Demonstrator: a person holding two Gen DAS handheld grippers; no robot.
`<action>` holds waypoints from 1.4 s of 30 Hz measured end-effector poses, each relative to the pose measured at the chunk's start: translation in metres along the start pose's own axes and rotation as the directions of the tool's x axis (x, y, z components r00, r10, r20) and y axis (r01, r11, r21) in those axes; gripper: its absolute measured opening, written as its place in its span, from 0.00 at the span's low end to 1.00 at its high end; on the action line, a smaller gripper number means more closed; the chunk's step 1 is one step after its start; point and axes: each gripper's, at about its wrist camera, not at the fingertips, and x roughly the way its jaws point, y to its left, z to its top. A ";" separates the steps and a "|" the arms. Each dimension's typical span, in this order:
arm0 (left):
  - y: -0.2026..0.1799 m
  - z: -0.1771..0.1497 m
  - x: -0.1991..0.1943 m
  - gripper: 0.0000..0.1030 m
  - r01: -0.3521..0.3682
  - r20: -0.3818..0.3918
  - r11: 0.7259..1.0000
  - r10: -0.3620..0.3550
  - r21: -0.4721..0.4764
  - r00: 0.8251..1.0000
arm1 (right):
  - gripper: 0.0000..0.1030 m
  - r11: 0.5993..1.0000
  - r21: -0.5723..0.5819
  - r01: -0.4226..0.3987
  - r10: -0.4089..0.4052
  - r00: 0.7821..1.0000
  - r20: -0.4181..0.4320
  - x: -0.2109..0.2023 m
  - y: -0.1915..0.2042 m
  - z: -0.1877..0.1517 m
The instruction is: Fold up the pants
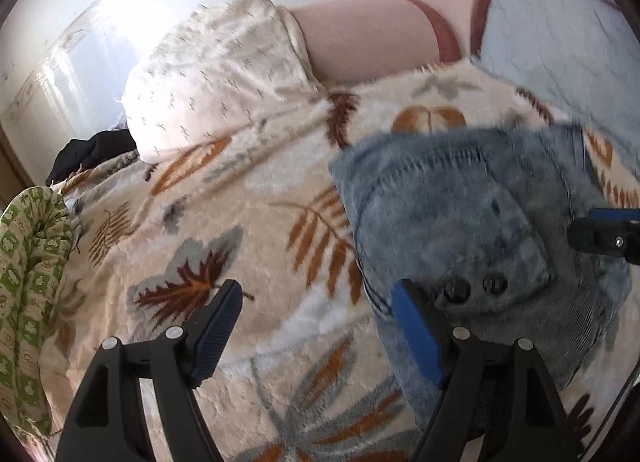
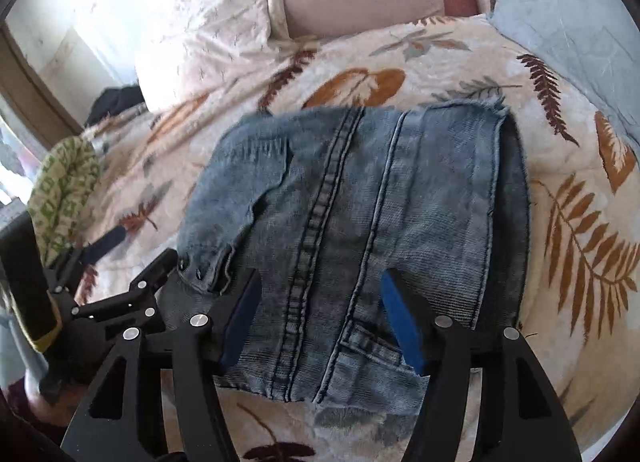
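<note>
The jeans [image 2: 360, 230] lie folded into a compact, roughly square bundle on the leaf-patterned blanket [image 1: 224, 222] that covers the bed. Long seams run across the top layer, a pocket opening shows at the near edge, and two dark buttons [image 1: 474, 287] sit at the bundle's near-left corner.

The right gripper [image 2: 320, 318] hovers over the near edge of the jeans. Its jaws stand wide apart and hold nothing; the fabric between them lies flat. Whether the blue pads [image 2: 402, 326] touch the denim cannot be determined.

The left gripper [image 1: 316, 326] is positioned at the left side of the bundle. Its jaws are also spread wide and empty: one finger sits over bare blanket, the other over the left edge of the jeans, just beside the buttons.

Surrounding items:
- A cream pillow [image 1: 216, 78] lies at the head of the bed, well apart from the jeans.
- A pale blue pillow [image 2: 572, 18] rests at the far right corner.
- A pink padded headboard [image 1: 368, 38] stands behind both pillows.
- A green-and-cream printed cloth [image 1: 32, 286] lies bunched along the left edge of the bed.
- A dark garment [image 1: 92, 158] sits past the cream pillow at the left edge.

Nothing lies on the jeans. No legible writing or label is visible.
</note>
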 end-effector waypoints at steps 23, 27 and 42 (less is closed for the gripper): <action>0.040 0.021 -0.033 0.77 -0.008 0.142 0.993 0.025 -0.121 0.990 | 0.60 0.973 0.223 0.066 -0.097 0.986 0.133 -0.033 -0.058 0.024; 0.038 0.021 -0.034 0.77 0.001 0.144 0.993 0.015 -0.114 0.989 | 0.61 0.969 0.237 0.076 -0.105 0.988 0.114 -0.033 -0.068 0.023; 0.026 0.000 0.030 0.87 0.250 -0.126 0.948 -0.277 -0.195 0.952 | 0.73 0.956 0.287 -0.061 0.089 0.992 -0.084 0.016 -0.091 0.018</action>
